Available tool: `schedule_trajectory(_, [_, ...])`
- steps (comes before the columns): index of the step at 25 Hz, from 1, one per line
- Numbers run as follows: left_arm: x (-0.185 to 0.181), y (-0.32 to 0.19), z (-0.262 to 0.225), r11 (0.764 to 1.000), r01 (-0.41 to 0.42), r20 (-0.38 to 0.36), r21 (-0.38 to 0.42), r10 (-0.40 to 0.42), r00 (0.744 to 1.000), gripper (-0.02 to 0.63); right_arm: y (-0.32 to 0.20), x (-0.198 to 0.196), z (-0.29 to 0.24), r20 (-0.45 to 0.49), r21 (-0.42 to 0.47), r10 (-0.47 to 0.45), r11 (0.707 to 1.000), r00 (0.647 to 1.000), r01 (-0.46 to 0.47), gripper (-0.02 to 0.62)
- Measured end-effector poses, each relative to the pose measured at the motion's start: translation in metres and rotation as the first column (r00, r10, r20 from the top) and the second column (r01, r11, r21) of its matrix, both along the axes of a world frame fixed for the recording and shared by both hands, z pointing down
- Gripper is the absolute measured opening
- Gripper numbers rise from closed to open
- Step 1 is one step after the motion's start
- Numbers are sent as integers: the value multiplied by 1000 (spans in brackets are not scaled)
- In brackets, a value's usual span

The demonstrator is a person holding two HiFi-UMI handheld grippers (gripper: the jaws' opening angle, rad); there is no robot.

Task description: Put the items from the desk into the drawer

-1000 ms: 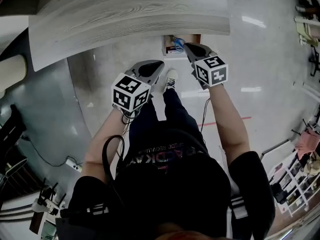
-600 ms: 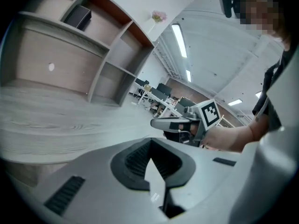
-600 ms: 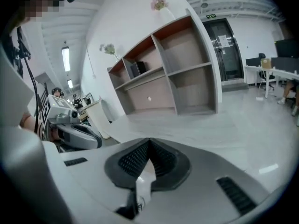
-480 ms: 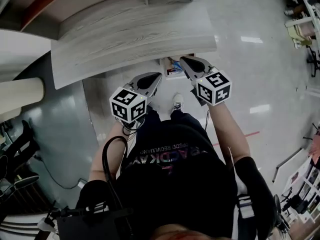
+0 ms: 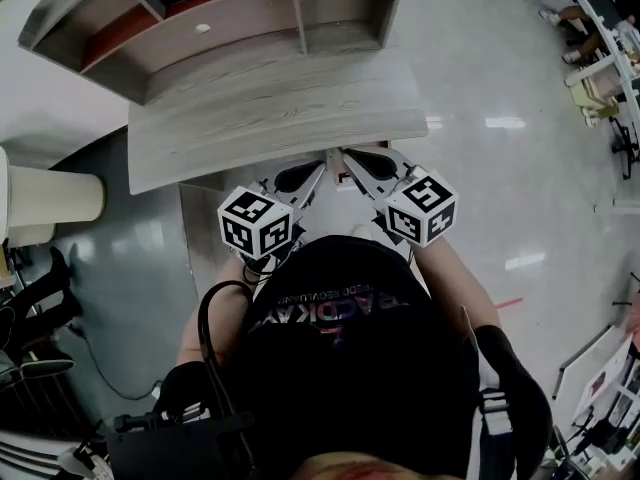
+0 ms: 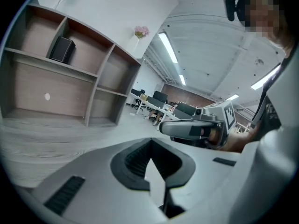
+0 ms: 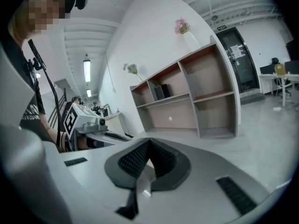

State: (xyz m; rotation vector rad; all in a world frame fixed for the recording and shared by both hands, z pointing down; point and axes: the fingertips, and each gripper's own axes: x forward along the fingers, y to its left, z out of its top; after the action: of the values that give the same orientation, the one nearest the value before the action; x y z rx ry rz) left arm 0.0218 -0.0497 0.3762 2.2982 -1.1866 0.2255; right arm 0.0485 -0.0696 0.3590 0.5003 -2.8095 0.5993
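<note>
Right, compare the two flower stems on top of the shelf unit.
The pink flowers stand toward the shelf unit's right end; the greenish sprig stands at its left end. The pink flowers look fuller, the greenish sprig sparser. Both stand on top, against the white wall.

Open room all across the wooden desk (image 5: 270, 118) top. Blocked at the far edge by a shelf (image 5: 300, 13) with upright walls inside and a black box (image 6: 62, 49) in one upper hole. Little room between left gripper (image 5: 318, 169) and right gripper (image 5: 345, 156), side by side at the near edge.
</note>
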Motion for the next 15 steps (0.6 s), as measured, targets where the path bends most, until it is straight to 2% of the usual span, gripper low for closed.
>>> schedule_trajectory(4, [-6,10,-1,1000,10,-8,-4,-10,1000,11,14,-14,-9,42,-20,-26,999,999,27,17])
schedule_trajectory(10, [-7,24,11,999,21,-4,-41,-21,1000,11,36,-21,10,-1,-45,-72,996,997,72,17])
schedule_trajectory(15, [-2,28,15,999,4,5,-50,-3,1000,11,41,-15,18,1,-76,-50,996,999,50,17])
